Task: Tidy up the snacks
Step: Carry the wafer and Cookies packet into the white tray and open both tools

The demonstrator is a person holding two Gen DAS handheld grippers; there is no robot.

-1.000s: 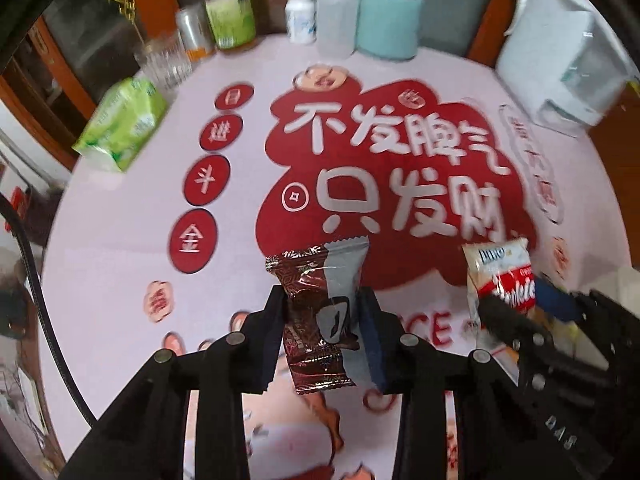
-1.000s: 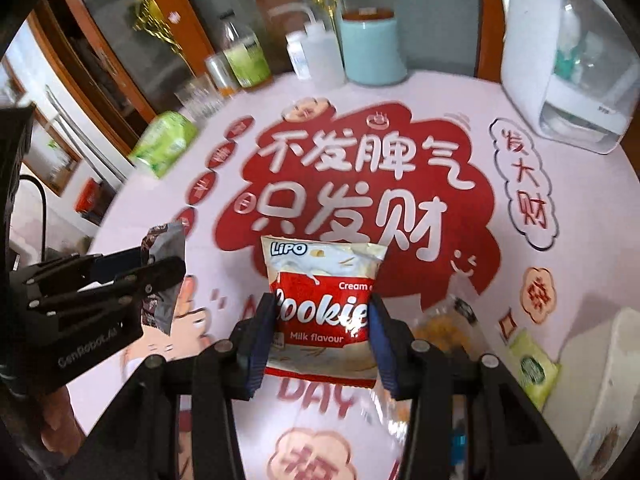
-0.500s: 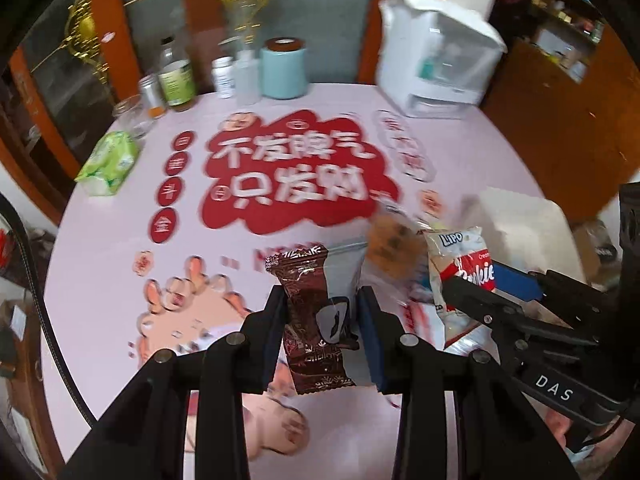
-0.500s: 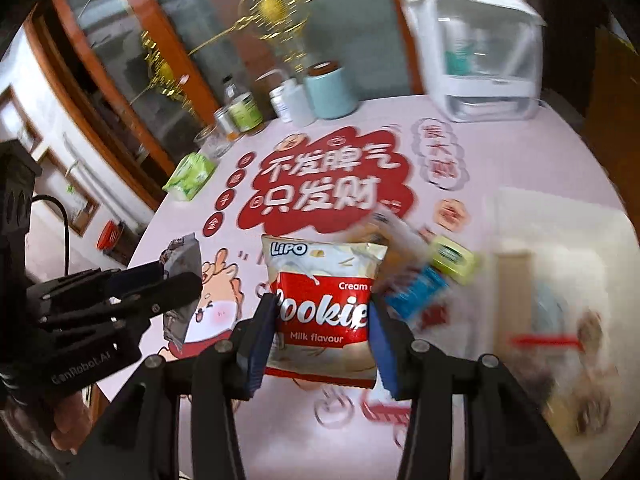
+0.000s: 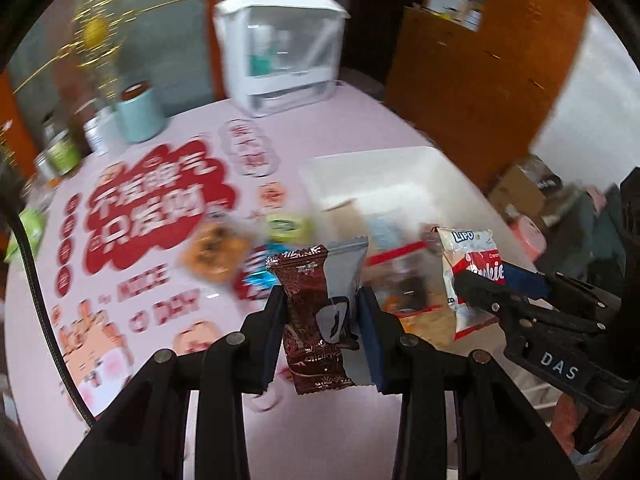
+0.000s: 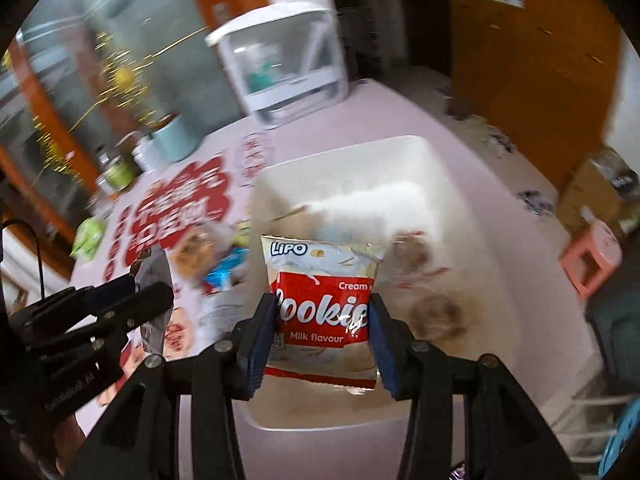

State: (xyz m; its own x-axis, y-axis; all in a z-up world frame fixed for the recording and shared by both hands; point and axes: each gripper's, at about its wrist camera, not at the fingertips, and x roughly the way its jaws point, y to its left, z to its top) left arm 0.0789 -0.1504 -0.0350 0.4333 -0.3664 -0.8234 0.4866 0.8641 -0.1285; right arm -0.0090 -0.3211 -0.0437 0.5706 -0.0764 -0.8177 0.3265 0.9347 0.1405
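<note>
Mostly blurred white bin contents.

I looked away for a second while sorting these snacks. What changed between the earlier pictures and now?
Both grippers swung from over the red lettering toward the white bin. The right gripper now hangs above it with the cookie packet; the left gripper follows beside it with the brown wafer packet. Nothing was let go: both grips stay closed, and the loose snacks remain on the table.
</note>
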